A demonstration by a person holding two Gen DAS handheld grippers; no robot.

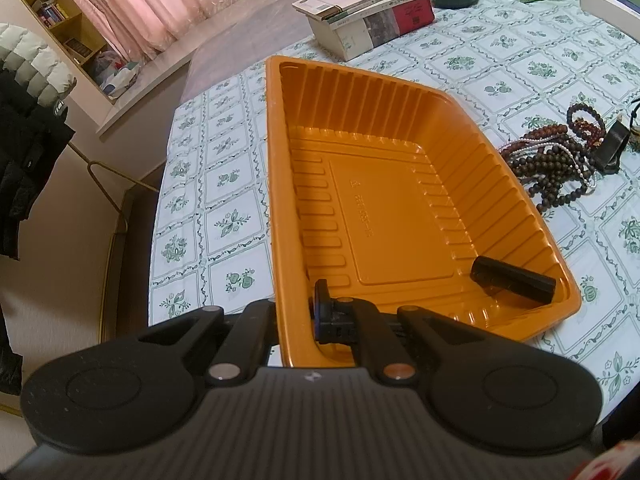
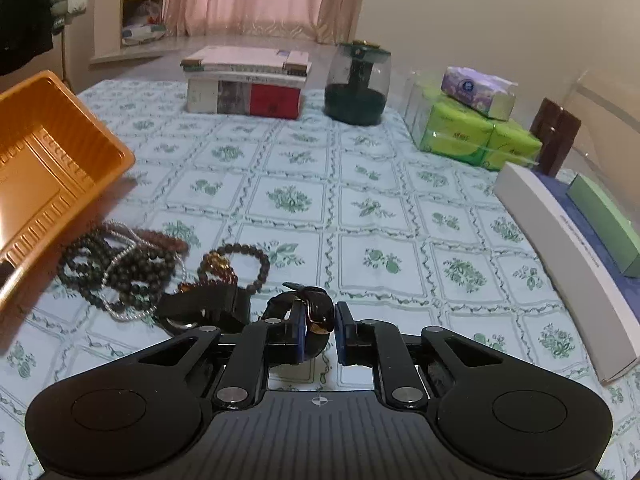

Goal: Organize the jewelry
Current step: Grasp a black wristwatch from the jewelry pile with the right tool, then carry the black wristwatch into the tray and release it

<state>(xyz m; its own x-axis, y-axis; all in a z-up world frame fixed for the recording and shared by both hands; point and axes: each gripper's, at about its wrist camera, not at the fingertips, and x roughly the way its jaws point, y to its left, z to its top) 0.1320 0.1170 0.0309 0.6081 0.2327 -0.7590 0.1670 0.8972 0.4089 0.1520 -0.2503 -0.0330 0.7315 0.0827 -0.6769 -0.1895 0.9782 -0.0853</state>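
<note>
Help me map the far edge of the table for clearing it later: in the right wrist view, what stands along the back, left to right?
Stack of books → dark green glass jar → bright green tissue packs with a purple-and-white pack on top → dark brown wooden box.

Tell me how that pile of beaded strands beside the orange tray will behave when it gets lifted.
The beaded strands will probably hang limp, being loose loops of small beads. They lie tangled together, pearl string included, so lifting one likely drags others along. Round beads may slip between flat pads.
</note>
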